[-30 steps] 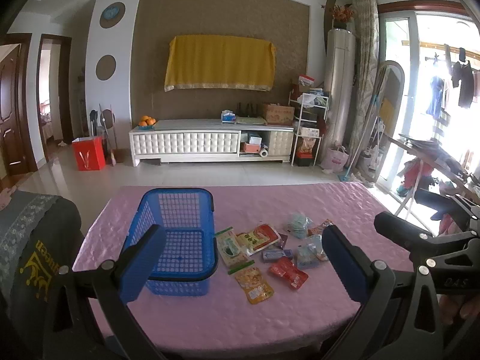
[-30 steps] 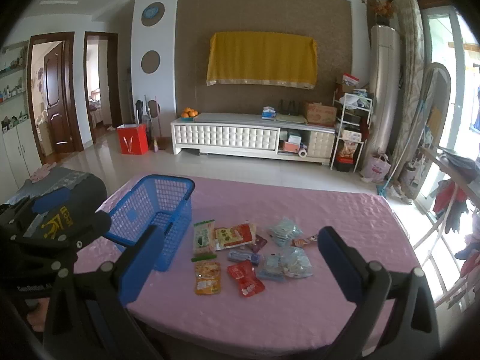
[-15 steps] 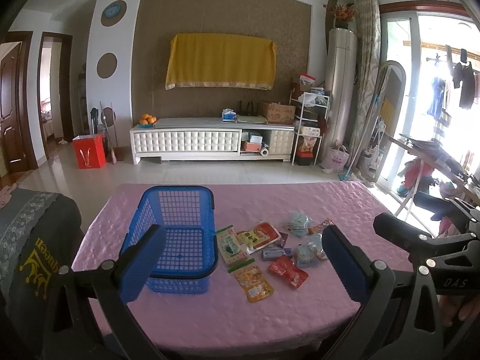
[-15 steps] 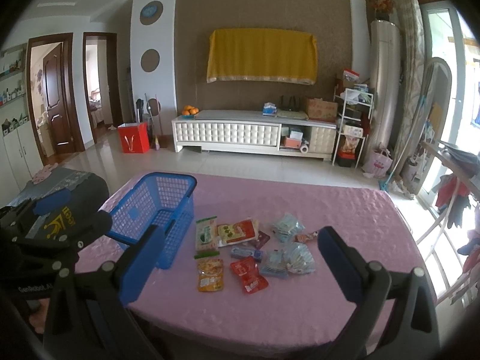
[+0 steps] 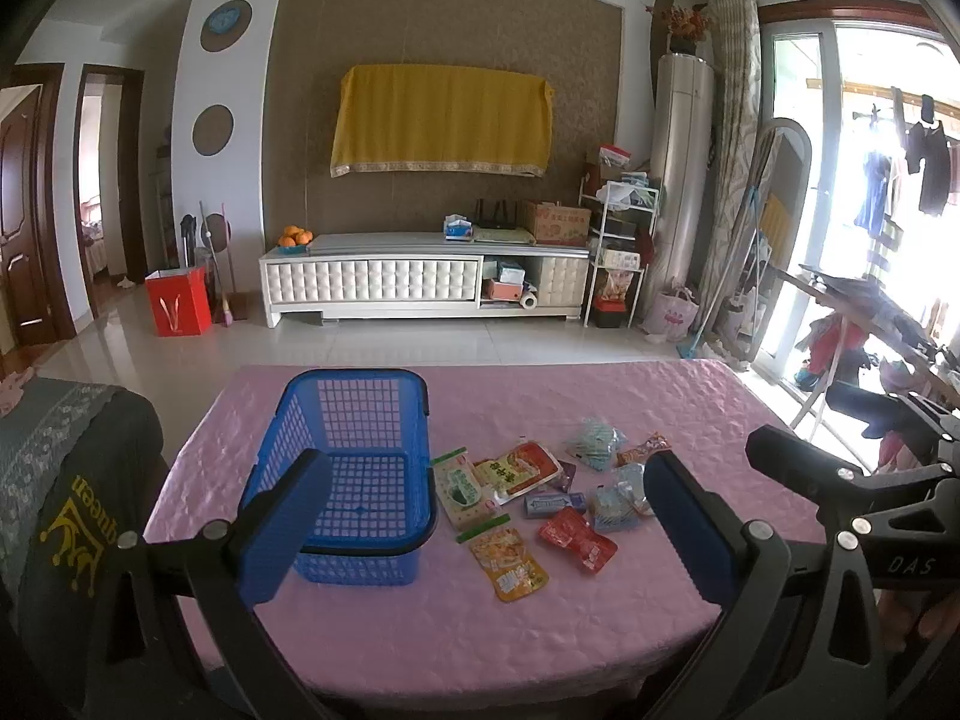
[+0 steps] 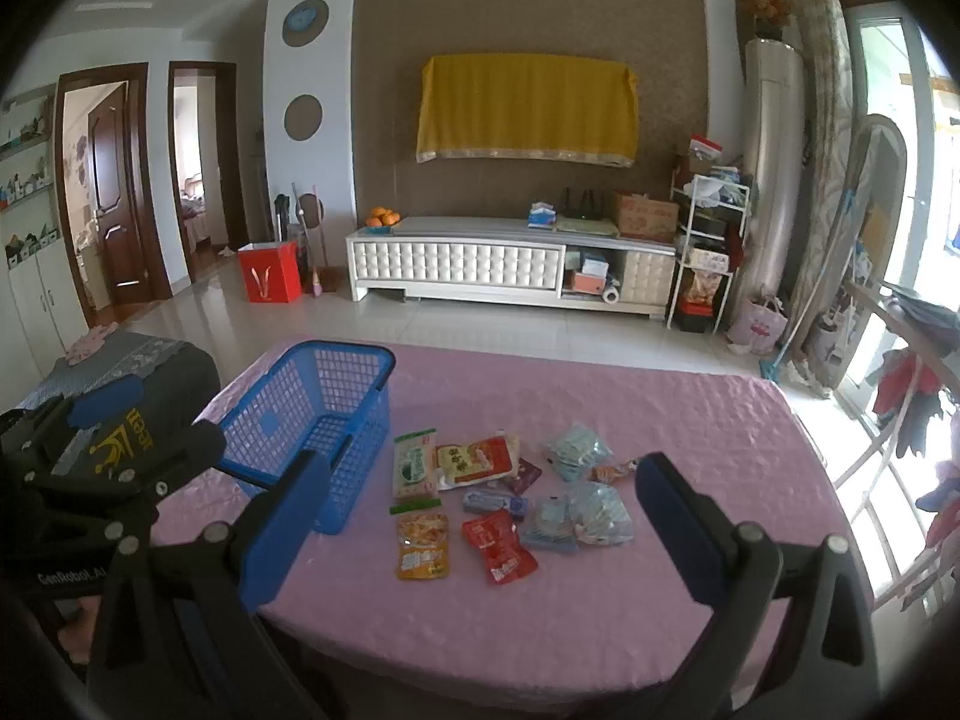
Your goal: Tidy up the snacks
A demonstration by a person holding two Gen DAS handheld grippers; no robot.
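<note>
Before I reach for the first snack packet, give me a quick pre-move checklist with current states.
1. Left gripper open, nothing held: ok.
2. Right gripper open, nothing held: ok.
3. Blue basket upright on the table, no snacks seen inside: ok.
4. Snack packets lie loose on the pink tablecloth beside the basket: ok.
5. Orange packet and red packet nearest, unobstructed: ok.
6. Some packets overlap, exact count: cannot tell.

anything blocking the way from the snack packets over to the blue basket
Nothing visible does. The loose snack packets lie flat on the pink tablecloth just right of the open-topped blue plastic mesh basket, with bare cloth between them. Both open grippers, left and right, are above the near edge.
</note>
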